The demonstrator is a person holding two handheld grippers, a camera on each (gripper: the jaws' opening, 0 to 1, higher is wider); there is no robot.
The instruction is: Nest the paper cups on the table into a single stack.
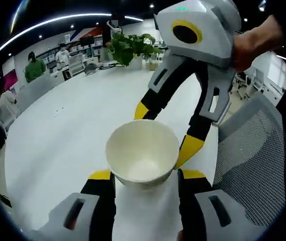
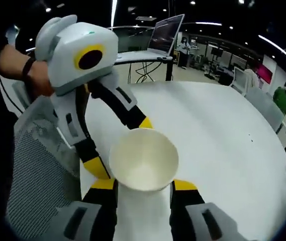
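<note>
A white paper cup (image 1: 143, 155) stands mouth up over the white table (image 1: 72, 130), and I look down into its bare inside. My left gripper (image 1: 146, 174) is closed on it, one yellow tip against each side of the near wall. From the upper right, my right gripper (image 1: 166, 129) straddles the cup's far side, held by a hand. In the right gripper view the same cup (image 2: 143, 159) sits between my right gripper's (image 2: 143, 184) yellow tips, which touch its sides. The left gripper (image 2: 121, 145) reaches in from the upper left and hugs the far wall.
A grey mesh chair (image 1: 253, 160) stands close at the table's edge, seen again as a mesh chair (image 2: 37, 165). A potted plant (image 1: 132, 47) sits at the far end of the table. A laptop (image 2: 165, 32) and several people are farther off.
</note>
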